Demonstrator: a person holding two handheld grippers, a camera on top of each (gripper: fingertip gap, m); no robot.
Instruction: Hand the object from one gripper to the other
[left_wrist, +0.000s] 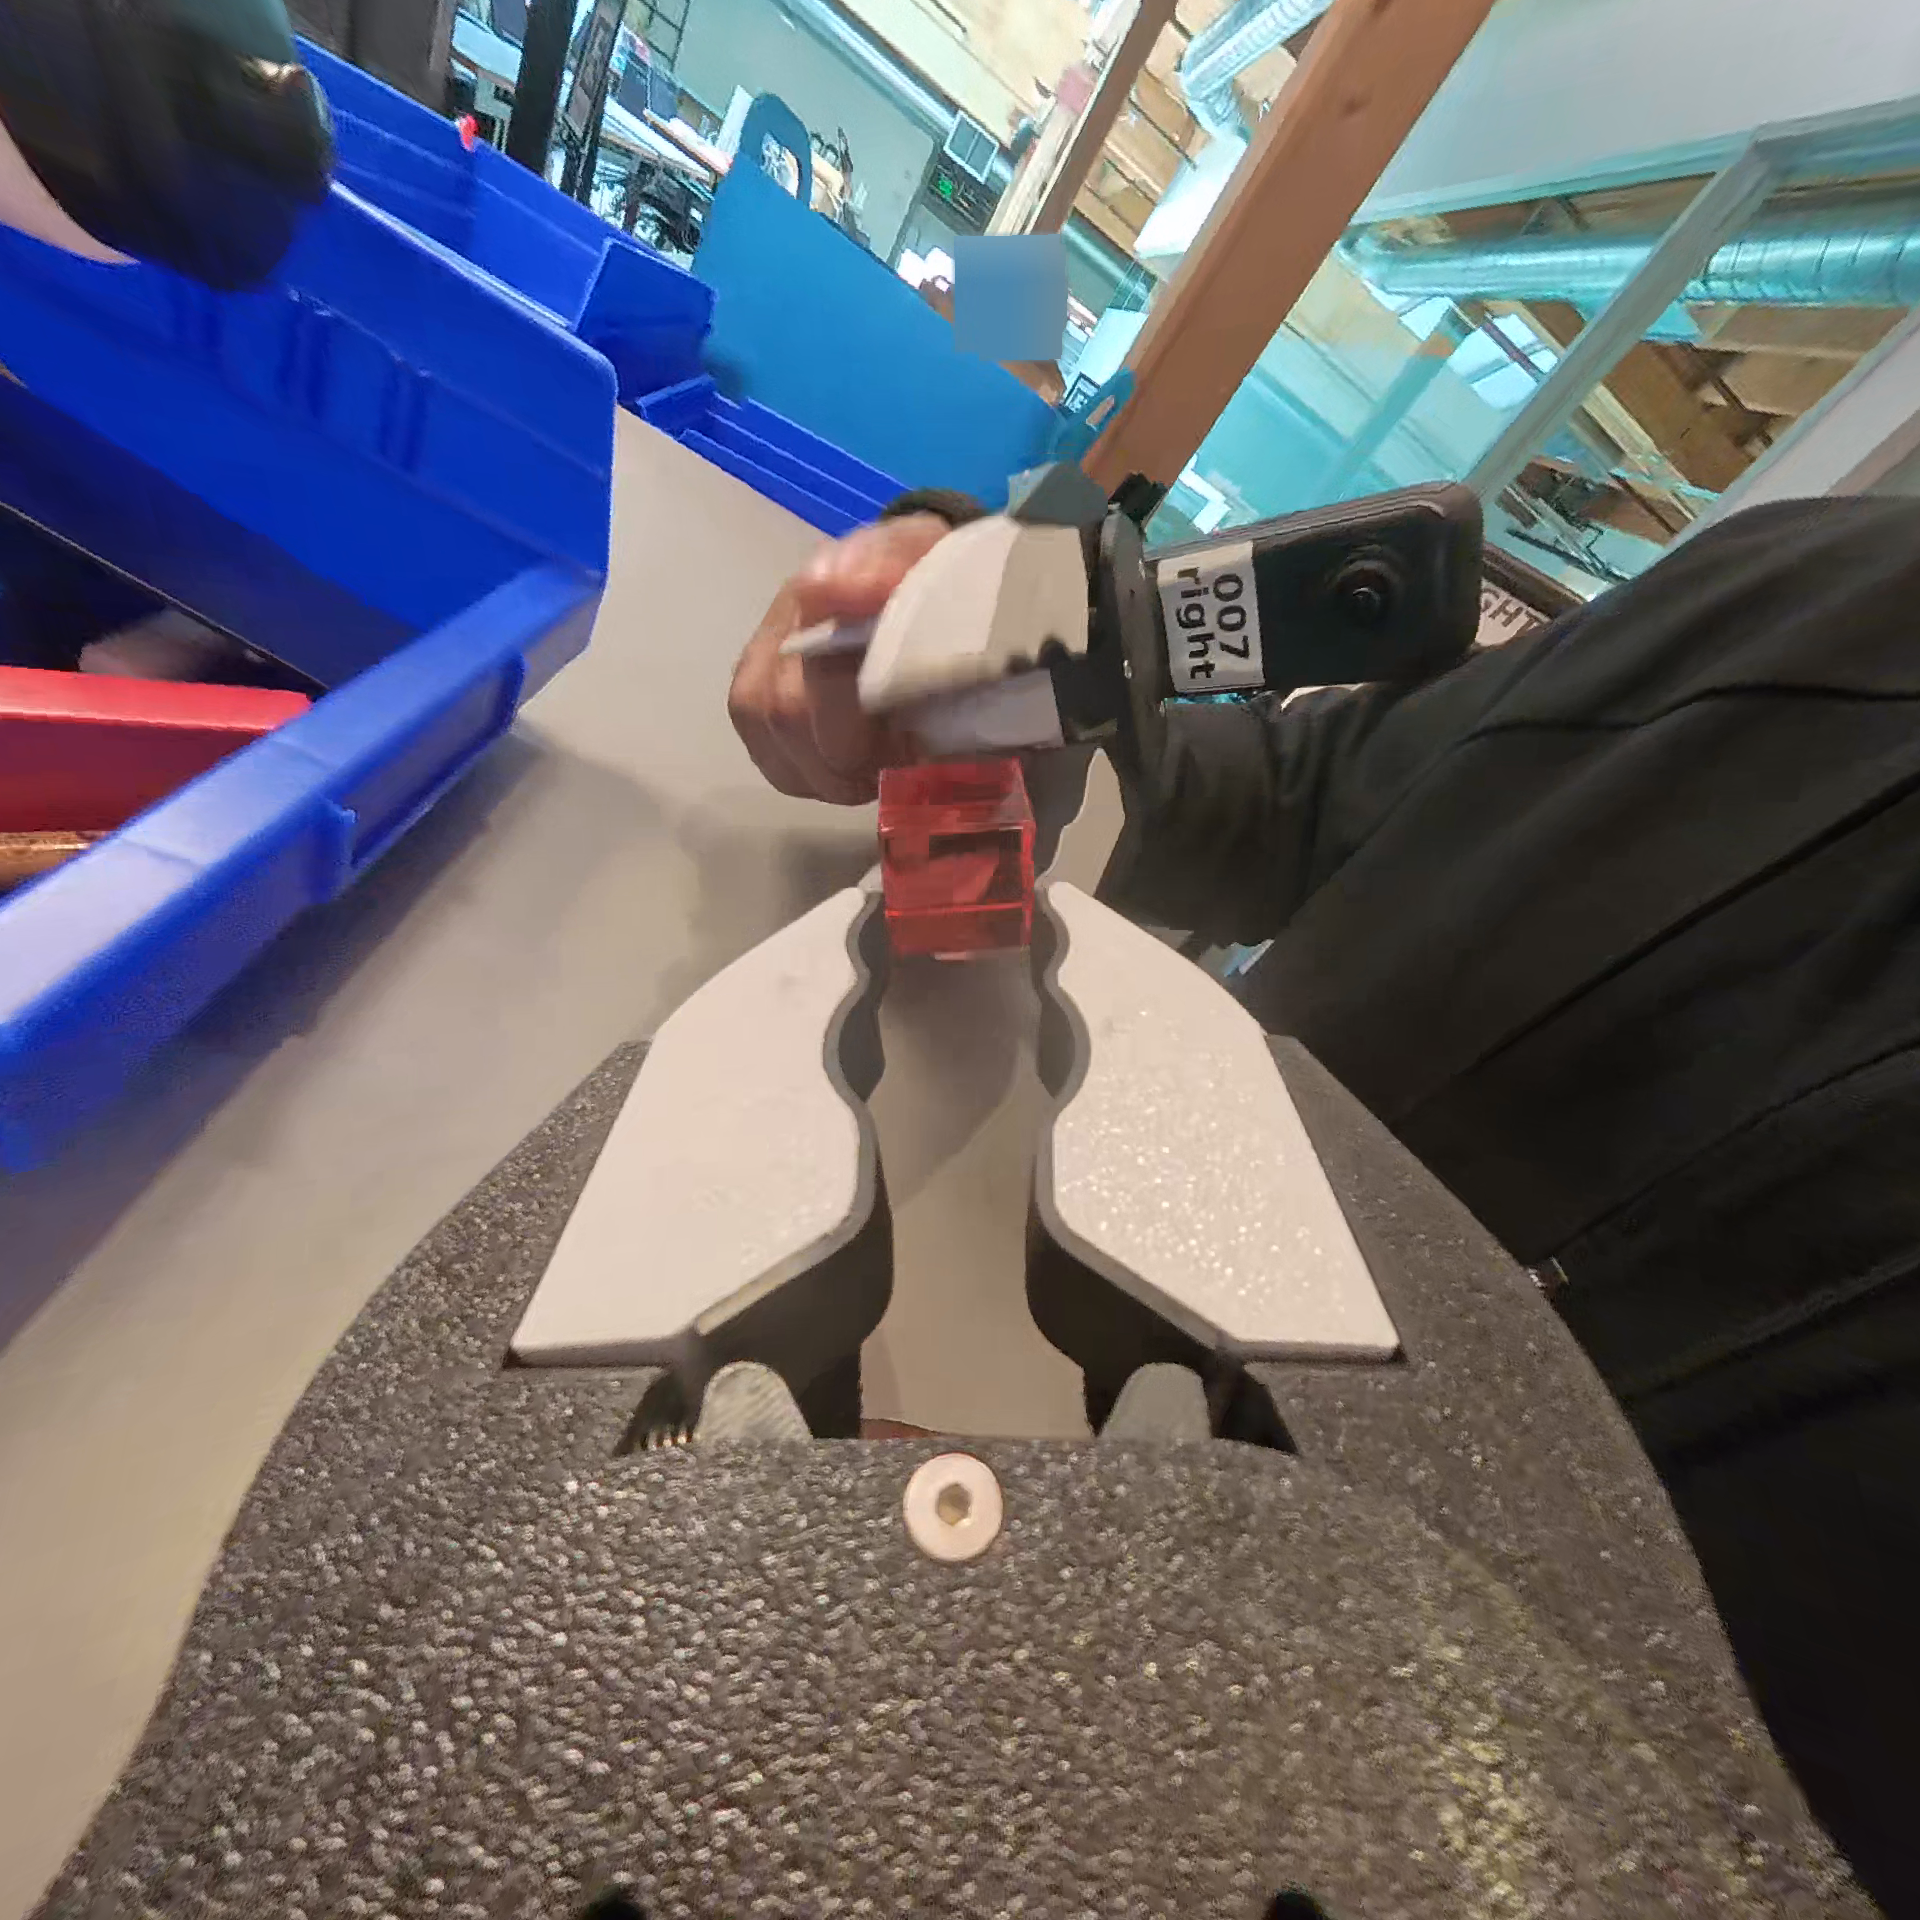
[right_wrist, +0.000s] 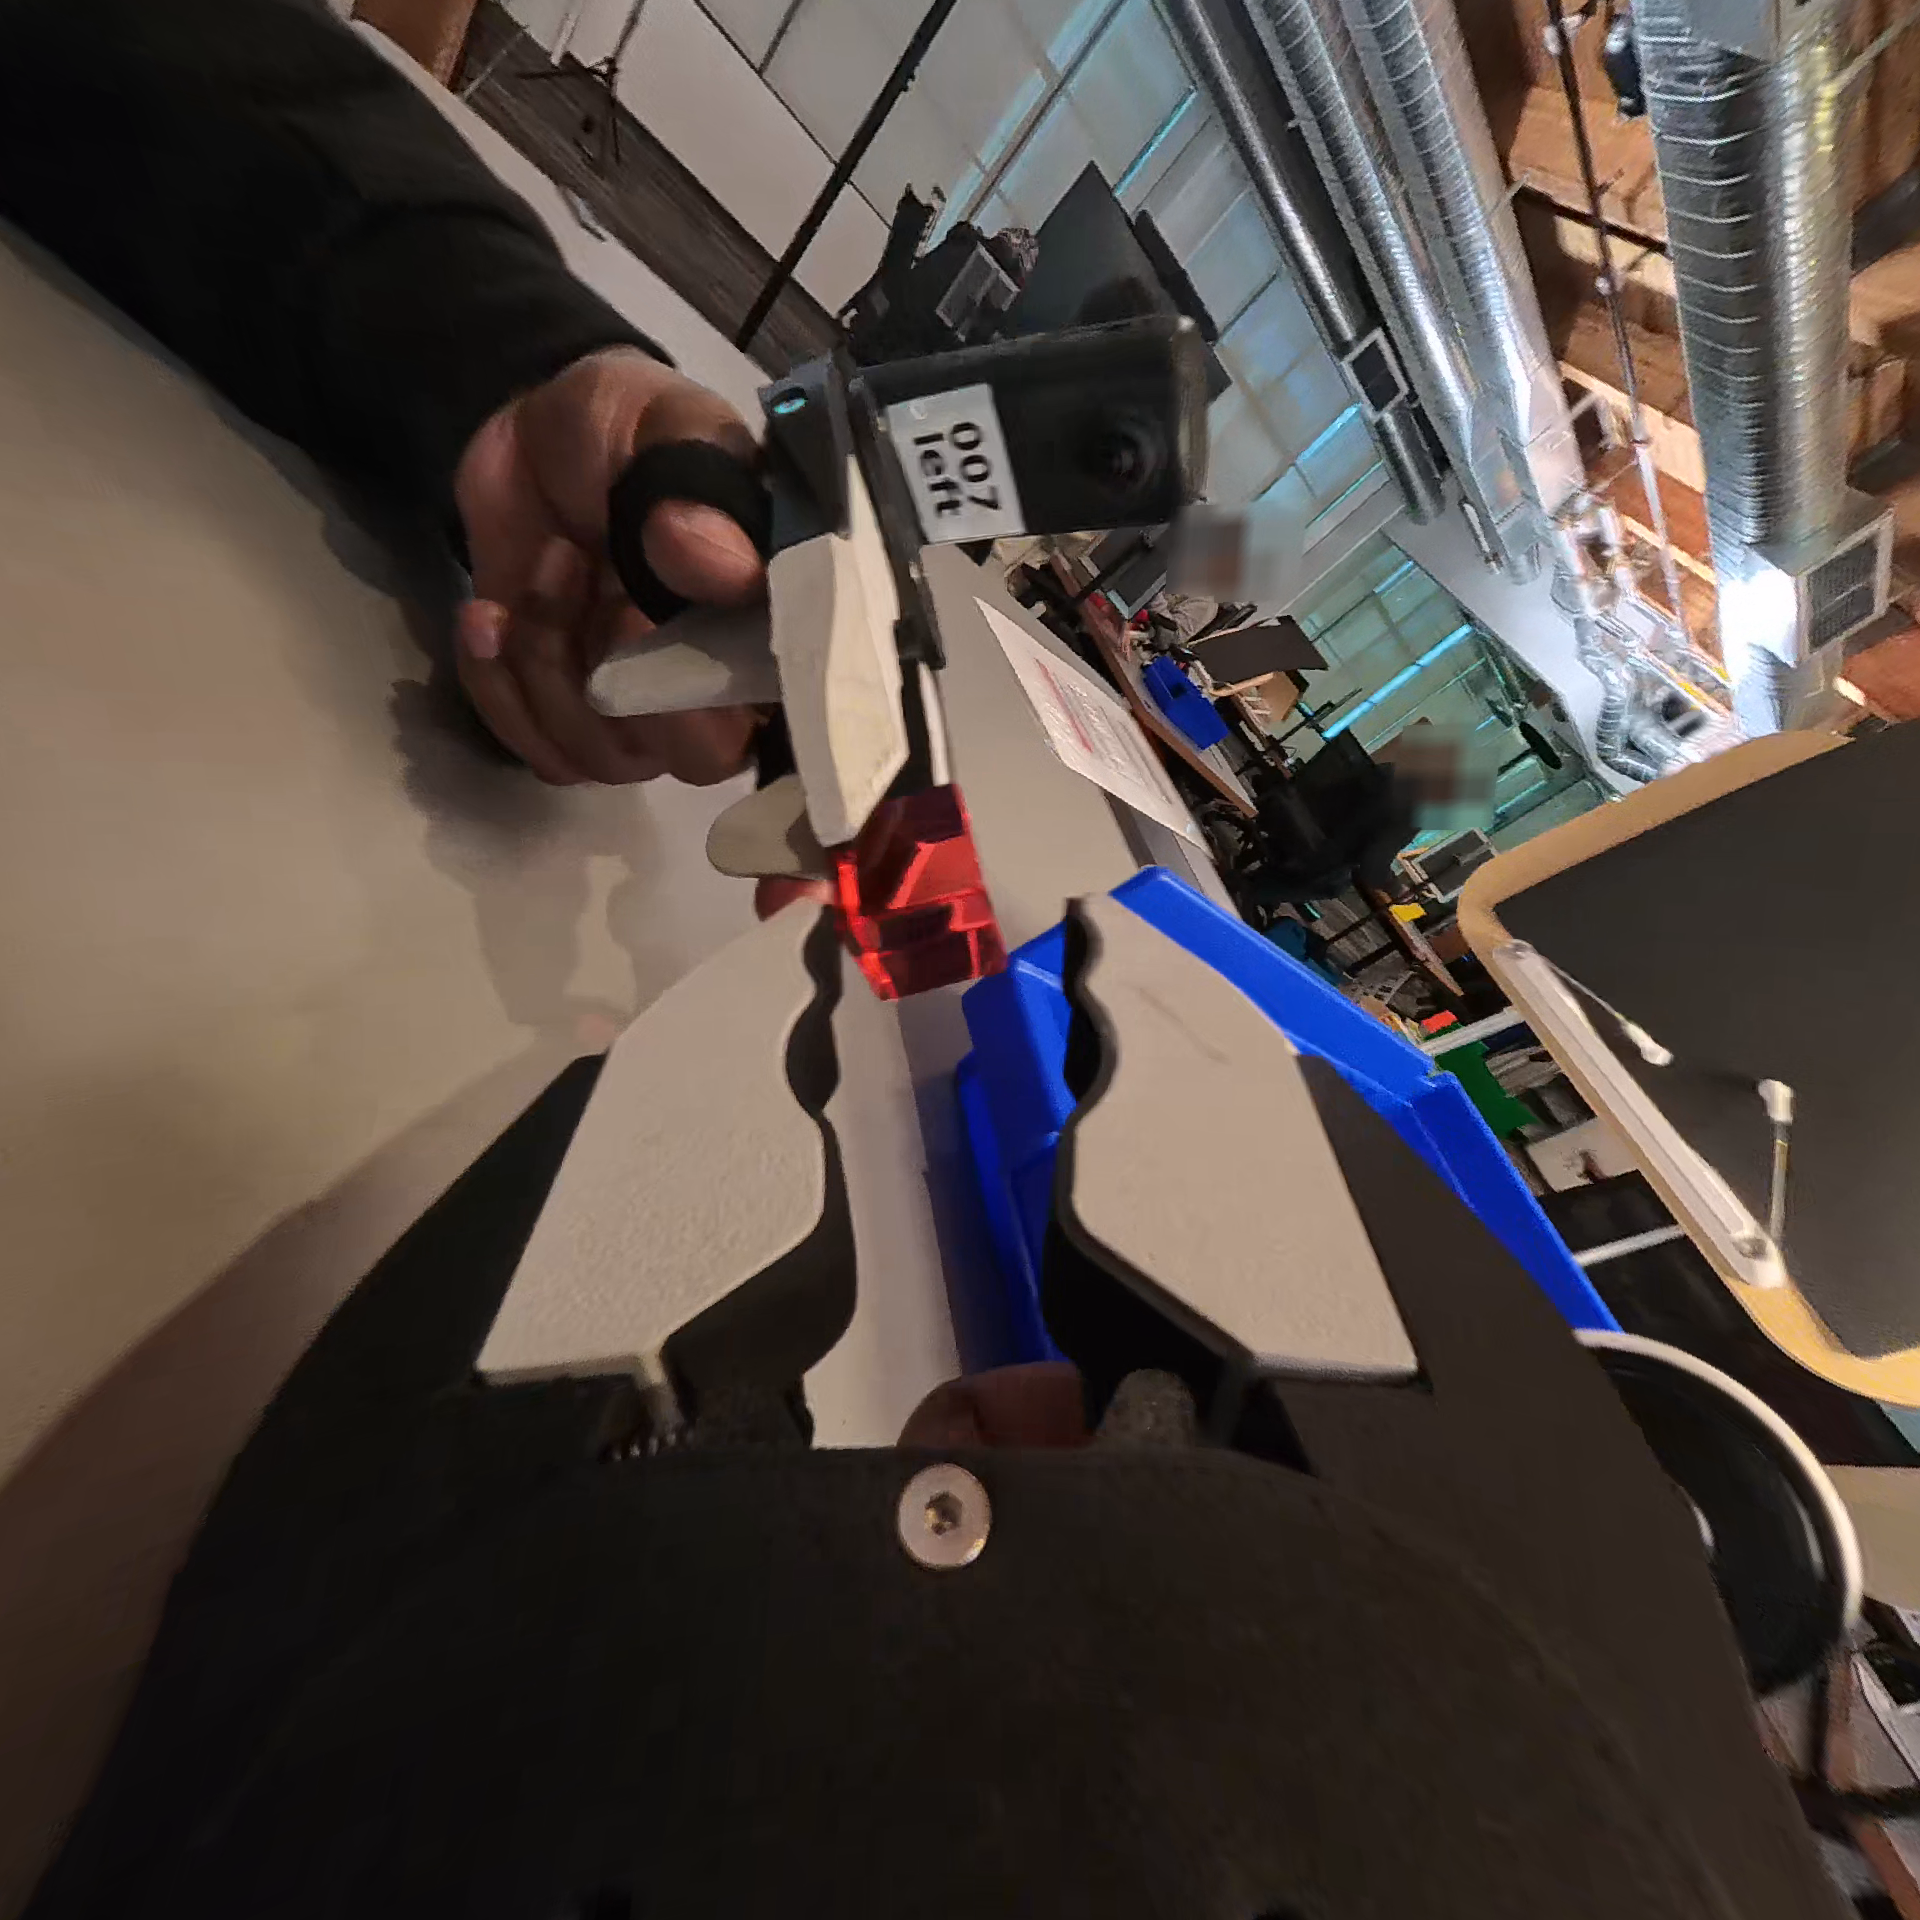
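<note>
Two hand-held grippers meet over the grey bench (left_wrist: 623, 831), and one clear red block (left_wrist: 956, 883) sits between them.

Left hand-held gripper (left_wrist: 961, 920): in its own wrist view I see both grey fingers narrowed onto the block, one tip against each side face. The block stands at the very tips and does not reach back into the wavy part of the jaws. It is off the bench, which shows blurred below it. I read this as a firm hold.

Right hand-held gripper (right_wrist: 951, 925): in its own view the jaws stand wide. The block (right_wrist: 920, 914) lies at the mouth, hard by the tip of the finger on the picture's left and well clear of the other finger. I cannot tell whether that near tip touches it. From the left wrist view this gripper comes in from above, its tips just over the top of the block.

Hands: the right hand (left_wrist: 800, 686) grips its tool, with a black sleeve (left_wrist: 1558, 831) behind. The left hand (right_wrist: 561, 582) has a thumb through a black loop.

Surroundings: a blue bin (left_wrist: 312, 436) stands on the bench to the left of the exchange, holding something red (left_wrist: 104, 727). The right wrist view shows a blue bin (right_wrist: 1195, 987) just beyond the open jaws.
</note>
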